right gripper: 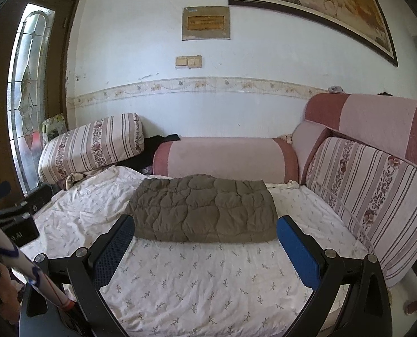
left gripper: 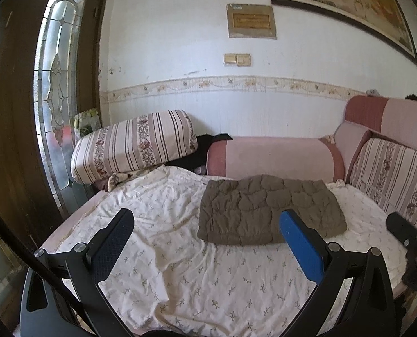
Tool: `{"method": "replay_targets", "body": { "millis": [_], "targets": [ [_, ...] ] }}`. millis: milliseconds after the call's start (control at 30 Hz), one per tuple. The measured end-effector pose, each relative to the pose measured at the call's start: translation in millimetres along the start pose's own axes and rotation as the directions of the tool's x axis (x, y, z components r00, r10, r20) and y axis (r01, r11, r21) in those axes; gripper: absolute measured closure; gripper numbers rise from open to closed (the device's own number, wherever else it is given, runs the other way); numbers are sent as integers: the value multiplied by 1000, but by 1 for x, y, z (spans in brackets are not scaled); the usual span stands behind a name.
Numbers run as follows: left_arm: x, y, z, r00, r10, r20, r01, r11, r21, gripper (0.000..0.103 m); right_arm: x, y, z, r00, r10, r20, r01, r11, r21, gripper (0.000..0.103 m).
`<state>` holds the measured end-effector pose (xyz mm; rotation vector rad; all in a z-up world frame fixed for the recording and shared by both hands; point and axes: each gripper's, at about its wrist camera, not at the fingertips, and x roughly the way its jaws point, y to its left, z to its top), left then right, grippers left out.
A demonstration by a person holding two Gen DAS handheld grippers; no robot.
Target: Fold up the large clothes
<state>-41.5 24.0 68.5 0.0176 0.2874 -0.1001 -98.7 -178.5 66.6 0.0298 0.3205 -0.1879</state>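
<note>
An olive-brown quilted garment (left gripper: 267,209) (right gripper: 204,210) lies folded into a flat rectangle on the white floral sheet (left gripper: 180,266) (right gripper: 203,280). My left gripper (left gripper: 207,219) is open above the sheet, short of the garment and a little to its left, holding nothing. My right gripper (right gripper: 205,224) is open too, its two fingers spread at the garment's near edge with nothing between them. The right gripper's tip (left gripper: 402,230) shows at the right edge of the left wrist view. The left gripper's body (right gripper: 17,219) shows at the left of the right wrist view.
A pink bolster (left gripper: 273,156) (right gripper: 225,157) lies behind the garment. A striped floral pillow (left gripper: 135,143) (right gripper: 90,146) sits at the back left, striped cushions (left gripper: 391,179) (right gripper: 371,196) along the right. A dark door with stained glass (left gripper: 56,90) stands at the left. Dark clothing (left gripper: 205,146) lies between pillow and bolster.
</note>
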Motion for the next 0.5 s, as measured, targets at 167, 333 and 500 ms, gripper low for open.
{"method": "replay_targets", "body": {
  "millis": [167,333,500],
  "targets": [
    [-16,7,8,1000,5,28,-4,1000,-16,0,-8,3,3,1000,12,17,-12,1000,-3,0],
    [-26,8,14,999,-1,53,2,1000,-21,0,-10,5,6,1000,22,21,-22,1000,-10,0],
    [-18,3,7,998,4,70,-4,1000,-3,0,-1,3,3,999,44,-3,-44,999,4,0]
  ]
}}
